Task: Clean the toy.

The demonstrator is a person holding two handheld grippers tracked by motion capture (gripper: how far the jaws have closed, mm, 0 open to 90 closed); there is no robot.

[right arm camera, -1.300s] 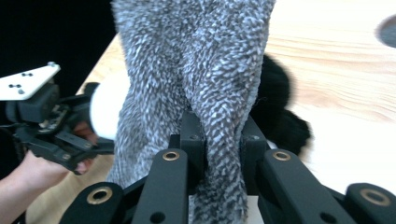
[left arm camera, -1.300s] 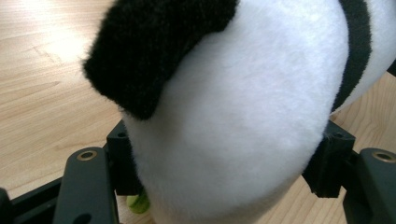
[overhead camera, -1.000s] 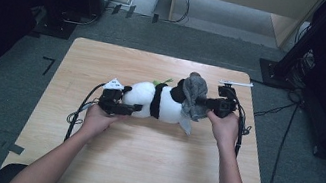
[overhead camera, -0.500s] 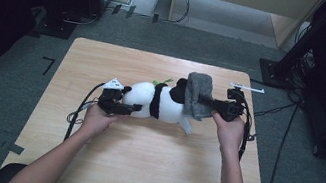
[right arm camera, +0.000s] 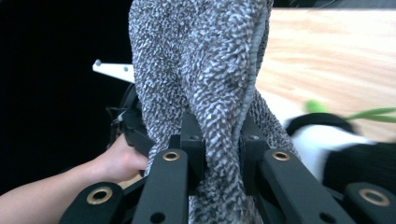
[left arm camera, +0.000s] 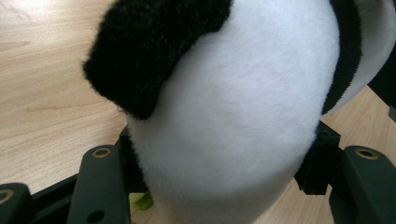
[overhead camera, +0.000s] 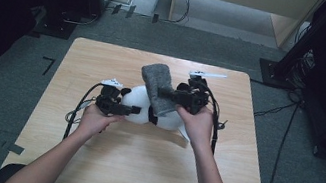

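High view: left tongs (overhead camera: 133, 110) clamp panda toy (overhead camera: 141, 102); right tongs (overhead camera: 165, 92) pinch grey sock (overhead camera: 157, 86); no writing legible.

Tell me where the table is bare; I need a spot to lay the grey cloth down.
Bare wood lies along the table near edge between the forearms, at its left end, and at its far left corner. The middle is crowded: panda, cloth, both hand-held grippers.

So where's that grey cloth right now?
High view: mid-table, the grey cloth is pinched in the right gripper, draped over the panda that the left gripper grips.
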